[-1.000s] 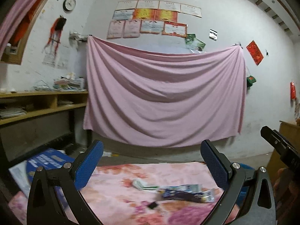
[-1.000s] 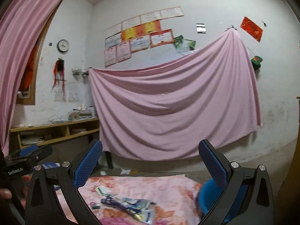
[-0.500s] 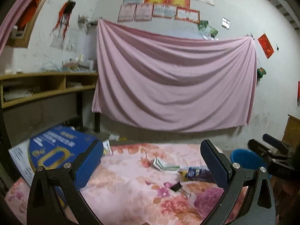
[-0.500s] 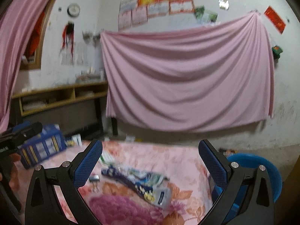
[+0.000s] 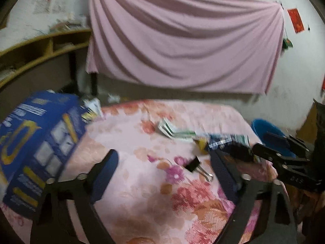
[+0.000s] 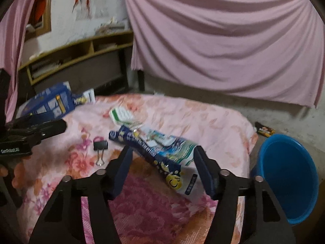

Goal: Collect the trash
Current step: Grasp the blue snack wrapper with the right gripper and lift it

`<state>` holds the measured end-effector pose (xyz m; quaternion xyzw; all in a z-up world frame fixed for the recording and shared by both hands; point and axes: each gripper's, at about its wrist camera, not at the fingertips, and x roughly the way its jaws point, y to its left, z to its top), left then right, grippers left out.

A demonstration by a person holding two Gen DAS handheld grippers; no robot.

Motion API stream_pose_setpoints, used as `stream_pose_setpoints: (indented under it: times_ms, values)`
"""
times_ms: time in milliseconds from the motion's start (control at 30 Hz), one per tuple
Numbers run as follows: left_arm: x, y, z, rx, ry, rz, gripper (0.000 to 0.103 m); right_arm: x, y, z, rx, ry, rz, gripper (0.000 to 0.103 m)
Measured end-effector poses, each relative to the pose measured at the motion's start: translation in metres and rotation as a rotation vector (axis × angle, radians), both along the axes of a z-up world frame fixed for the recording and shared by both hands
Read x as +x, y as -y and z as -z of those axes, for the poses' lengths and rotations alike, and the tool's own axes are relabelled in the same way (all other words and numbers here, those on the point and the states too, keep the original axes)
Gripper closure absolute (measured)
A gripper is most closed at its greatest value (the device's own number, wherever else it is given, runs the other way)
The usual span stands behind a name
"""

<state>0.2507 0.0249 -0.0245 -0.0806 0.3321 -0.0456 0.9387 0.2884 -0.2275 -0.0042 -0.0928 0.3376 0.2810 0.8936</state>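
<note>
A blue and white snack wrapper (image 6: 162, 152) lies on the table's pink flowered cloth (image 6: 203, 118). My right gripper (image 6: 162, 149) hangs just above it, its jaws closing, with the wrapper's near end between the fingers and no pad visibly pressing. Beyond the wrapper rests a green and white packet (image 6: 121, 114), and left of it a black binder clip (image 6: 100, 145). In the left wrist view, my left gripper (image 5: 163, 154) is closing over bare cloth (image 5: 132, 134). The binder clip (image 5: 193, 165) lies near its right finger, untouched. The wrapper (image 5: 225, 140) and packet (image 5: 170, 129) lie farther off.
A blue bucket (image 6: 288, 174) stands on the floor by the table's right edge. A large blue box (image 5: 36, 142) sits at the table's left side. A dark wrapper (image 6: 264, 131) lies on the floor. Behind are wooden shelves (image 6: 81, 48) and a hanging pink sheet (image 6: 223, 40).
Both grippers dropped and tipped down from the wall toward the table. Both pairs of jaws have narrowed. The right gripper now has the snack wrapper between its fingers.
</note>
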Motion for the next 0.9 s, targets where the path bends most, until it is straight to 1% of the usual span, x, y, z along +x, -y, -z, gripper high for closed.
stream_pose_setpoints:
  times_ms: [33,67,100,200,267,300,333,367,433,467,533,567,667,733,900]
  values:
    - [0.004,0.001,0.003,-0.008,-0.024,0.022,0.035,0.003,-0.003,0.003,-0.013,-0.020,-0.011,0.054]
    - [0.009,0.003,0.007,-0.017,-0.051,0.048,0.041,0.004,-0.006,0.004,-0.022,-0.030,-0.018,0.060]
    - [0.014,0.005,0.011,-0.025,-0.080,0.071,0.043,0.006,-0.009,0.007,-0.036,-0.040,-0.026,0.061]
    - [0.024,0.011,0.020,-0.045,-0.130,0.123,0.050,0.011,-0.015,0.012,-0.058,-0.058,-0.046,0.068]
    - [0.030,0.015,0.023,-0.044,-0.151,0.147,0.053,0.012,-0.019,0.013,-0.074,-0.061,-0.056,0.076]
    - [0.033,0.018,0.024,-0.043,-0.162,0.163,0.054,0.013,-0.020,0.014,-0.078,-0.065,-0.060,0.078]
    - [0.037,0.020,0.026,-0.045,-0.172,0.183,0.055,0.013,-0.021,0.015,-0.081,-0.073,-0.067,0.083]
    - [0.042,0.024,0.027,-0.040,-0.182,0.202,0.057,0.014,-0.020,0.016,-0.083,-0.076,-0.068,0.087]
    - [0.051,0.031,0.032,-0.016,-0.208,0.232,0.062,0.015,-0.020,0.016,-0.080,-0.080,-0.072,0.089]
    - [0.056,0.035,0.036,0.008,-0.230,0.239,0.068,0.015,-0.020,0.015,-0.079,-0.082,-0.075,0.090]
    - [0.062,0.038,0.037,0.039,-0.238,0.248,0.074,0.014,-0.021,0.016,-0.079,-0.087,-0.085,0.091]
    - [0.064,0.040,0.037,0.052,-0.237,0.257,0.081,0.014,-0.020,0.016,-0.080,-0.088,-0.089,0.091]
    - [0.067,0.043,0.038,0.080,-0.240,0.277,0.082,0.012,-0.019,0.015,-0.078,-0.091,-0.101,0.093]
    - [0.065,0.043,0.038,0.082,-0.234,0.282,0.082,0.010,-0.017,0.014,-0.069,-0.088,-0.100,0.095]
    - [0.053,0.035,0.033,0.027,-0.191,0.243,0.083,0.002,-0.009,0.008,-0.022,-0.076,-0.081,0.097]
